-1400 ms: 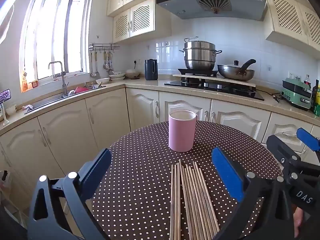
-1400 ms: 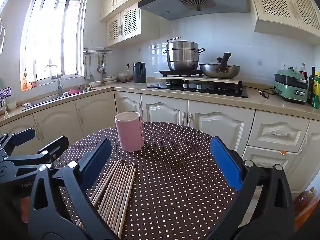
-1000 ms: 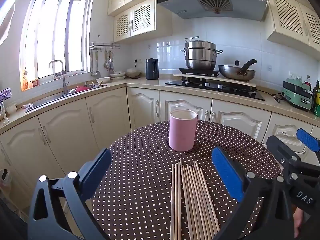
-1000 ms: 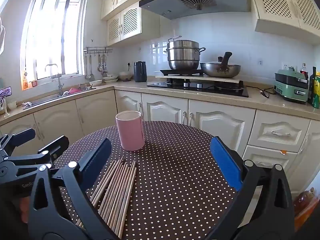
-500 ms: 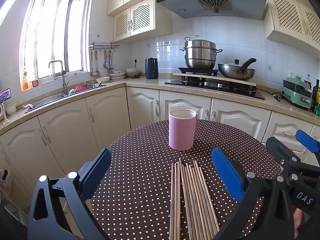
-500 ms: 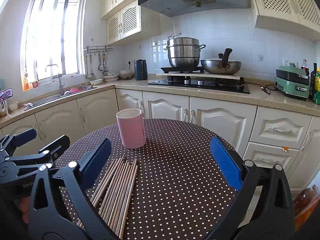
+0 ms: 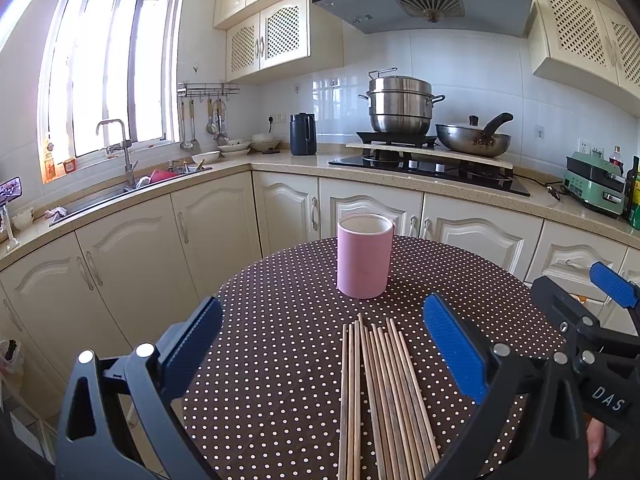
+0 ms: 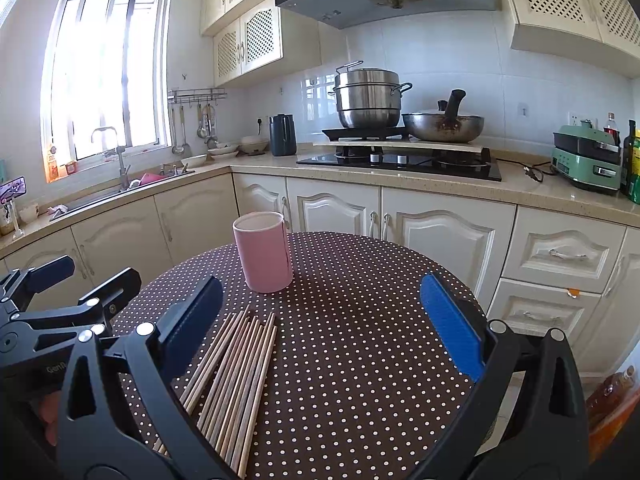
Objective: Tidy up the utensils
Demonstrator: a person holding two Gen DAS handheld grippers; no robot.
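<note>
Several wooden chopsticks lie side by side on the round brown polka-dot table, near its front. A pink cup stands upright and empty behind their tips. My left gripper is open and empty, hovering above the chopsticks, which lie between its fingers. In the right wrist view the chopsticks lie to the left, the pink cup behind them. My right gripper is open and empty, over bare table right of the chopsticks.
Cream kitchen cabinets and a counter curve behind the table. A sink with a tap is at left. A hob holds a steel pot and a wok. A green appliance sits at right.
Both grippers have stayed open and almost still. The right wrist view has shifted slightly, with the cup a little nearer the centre.
</note>
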